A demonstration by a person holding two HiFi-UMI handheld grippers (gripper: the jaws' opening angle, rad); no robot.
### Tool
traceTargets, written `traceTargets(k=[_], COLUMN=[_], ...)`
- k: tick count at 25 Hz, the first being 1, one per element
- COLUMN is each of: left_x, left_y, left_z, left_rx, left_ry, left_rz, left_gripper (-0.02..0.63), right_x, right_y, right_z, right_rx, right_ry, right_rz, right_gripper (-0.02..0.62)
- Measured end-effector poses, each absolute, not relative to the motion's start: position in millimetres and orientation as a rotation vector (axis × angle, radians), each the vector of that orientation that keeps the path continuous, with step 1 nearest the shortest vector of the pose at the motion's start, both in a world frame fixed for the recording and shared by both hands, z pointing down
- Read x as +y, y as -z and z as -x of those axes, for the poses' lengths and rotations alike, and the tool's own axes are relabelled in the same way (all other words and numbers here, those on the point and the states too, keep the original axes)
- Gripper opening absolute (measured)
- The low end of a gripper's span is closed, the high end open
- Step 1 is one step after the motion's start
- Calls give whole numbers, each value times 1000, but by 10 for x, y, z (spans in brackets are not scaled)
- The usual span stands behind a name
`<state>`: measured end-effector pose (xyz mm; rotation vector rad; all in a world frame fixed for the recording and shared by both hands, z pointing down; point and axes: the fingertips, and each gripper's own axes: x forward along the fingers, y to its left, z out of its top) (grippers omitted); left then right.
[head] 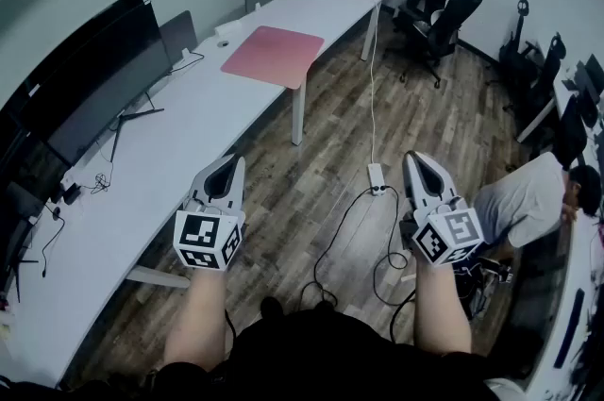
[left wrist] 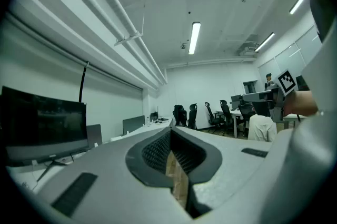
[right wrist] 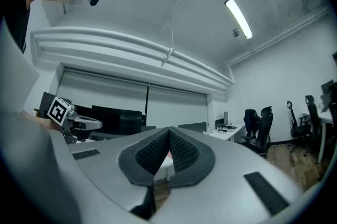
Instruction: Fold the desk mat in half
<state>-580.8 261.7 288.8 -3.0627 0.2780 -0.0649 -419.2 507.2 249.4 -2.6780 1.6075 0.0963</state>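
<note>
Well up the long white desk (head: 170, 135), far from the person holding the tools, the pink desk mat (head: 274, 55) lies flat with one side reaching the desk's front edge. Nothing has hold of it. The left gripper (head: 232, 163) and the right gripper (head: 413, 159) both hang over the wooden floor with their jaws pressed together and nothing between them. To do this step well, I'd say the person should walk up and stand square to the mat. Then they should open both jaws, pinch two corners of one edge evenly and carry that edge over to meet the opposite one. By my count there is one mat, two grippers, one seated person (head: 528, 196) at the right and one power strip (head: 376, 177) on the floor.
</note>
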Motion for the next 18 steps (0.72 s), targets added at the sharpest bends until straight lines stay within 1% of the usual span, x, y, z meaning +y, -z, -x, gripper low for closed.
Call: traceTargets(k=[7,18], left_x=[2686,2883], left_y=[-3258,-3234], left_z=[5758,5581], left_rx=[299,298], left_ry=[150,174], left_rz=[3098,3082], left_gripper=[2,2], right_x=[4888,5163], right_y=[-2784,-2844], right_z=[4281,4085], right_rx=[1619,1567], right_ry=[-56,-37], right_rz=[2674,2684], right_gripper=[-9,-9])
